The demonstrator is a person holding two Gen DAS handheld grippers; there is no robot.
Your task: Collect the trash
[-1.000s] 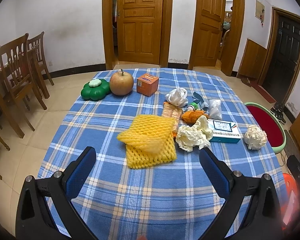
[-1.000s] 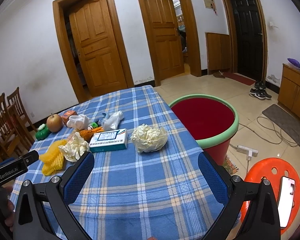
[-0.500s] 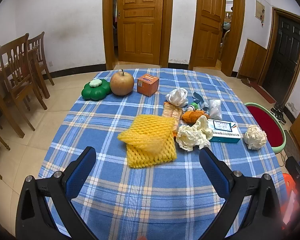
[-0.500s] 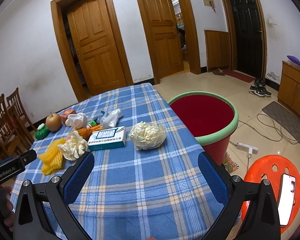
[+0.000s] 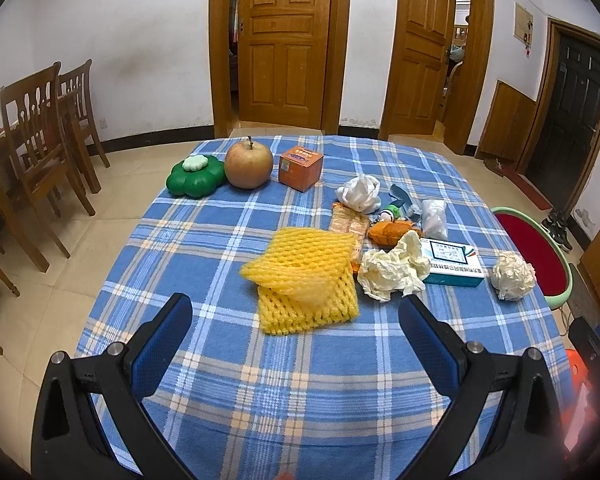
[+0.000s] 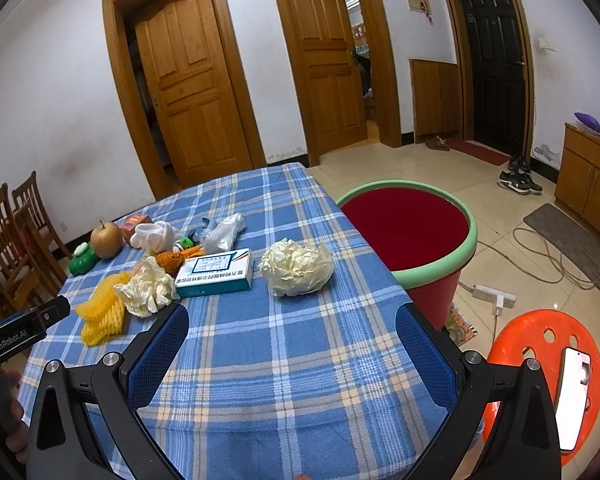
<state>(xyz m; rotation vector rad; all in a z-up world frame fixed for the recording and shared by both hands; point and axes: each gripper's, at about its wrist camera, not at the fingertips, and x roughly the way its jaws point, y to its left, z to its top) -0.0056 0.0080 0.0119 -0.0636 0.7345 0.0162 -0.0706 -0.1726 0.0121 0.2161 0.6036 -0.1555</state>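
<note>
Slowly we bring the right gripper (image 6: 292,344), jaws wide and empty, closer to the crumpled paper ball (image 6: 296,266) beside the red bin (image 6: 408,232). Our left gripper (image 5: 296,340), equally wide, hasn't moved. Collection hasn't begun.

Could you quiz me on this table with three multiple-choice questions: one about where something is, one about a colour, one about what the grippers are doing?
1. Where is the bucket?
A. On the table
B. On the floor beside the table
C. On a chair

2. What colour is the foam net?
A. Yellow
B. Green
C. White

3. How is the right gripper?
A. Shut on a tissue
B. Shut, empty
C. Open, empty

Answers: 1 B, it stands below the table edge. 2 A, plainly yellow. 3 C, its jaws stand wide apart with only cloth between them.
</note>
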